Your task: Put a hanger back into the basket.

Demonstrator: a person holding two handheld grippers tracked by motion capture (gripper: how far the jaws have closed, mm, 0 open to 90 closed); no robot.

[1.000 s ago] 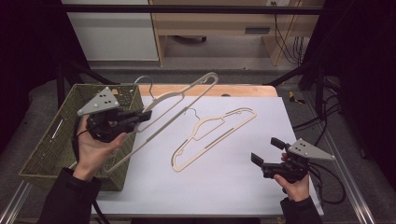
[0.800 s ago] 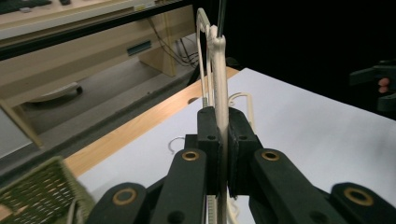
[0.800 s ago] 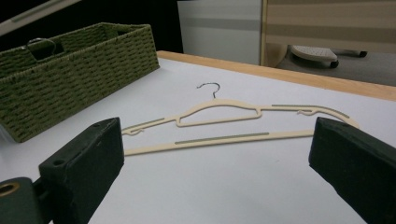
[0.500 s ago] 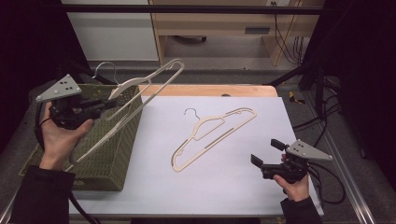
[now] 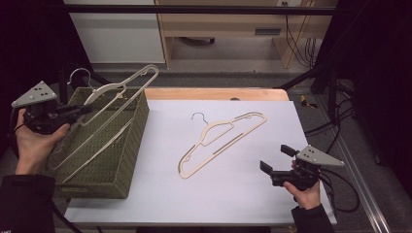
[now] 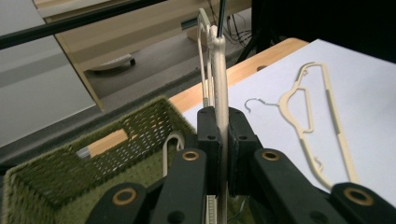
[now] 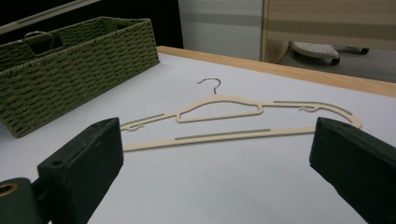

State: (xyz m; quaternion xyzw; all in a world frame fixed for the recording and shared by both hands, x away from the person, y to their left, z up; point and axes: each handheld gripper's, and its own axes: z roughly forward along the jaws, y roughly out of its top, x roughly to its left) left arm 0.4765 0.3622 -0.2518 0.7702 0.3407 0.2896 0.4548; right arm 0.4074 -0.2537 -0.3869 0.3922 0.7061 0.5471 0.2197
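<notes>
High view: left gripper (image 5: 80, 110) clamped tight on a cream hanger (image 5: 104, 121), held tilted over the green woven basket (image 5: 127, 160) at the left of the table (image 5: 233, 204). Metal hook (image 5: 80, 75) up at the far end, past the basket's back rim. Second cream hanger (image 5: 221, 141) flat on the white tabletop, well apart from both grippers. Right gripper (image 5: 275, 159) low near the front right corner, jaws wide apart, nothing between them.

Left gripper view: black pads (image 6: 208, 140) squeezed on a thin flat bar of the held hanger (image 6: 219, 74), standing on edge. Basket (image 6: 56, 186) below, rough and bumpy weave. Probably light, stiff plastic, a bit bendy and long, so likely to swing and catch on the rim. Best hold near the middle of a bar, as here.

Right gripper view: two black pads (image 7: 84, 163) far apart, empty. Flat hanger (image 7: 224, 114) ahead on the smooth white top, thin and skinny, with grey grip strips and a small wire hook (image 7: 210, 84). Hard to pinch while flat; the raised shoulder bar looks like the easiest spot. Basket (image 7: 70, 70) at the far left.
</notes>
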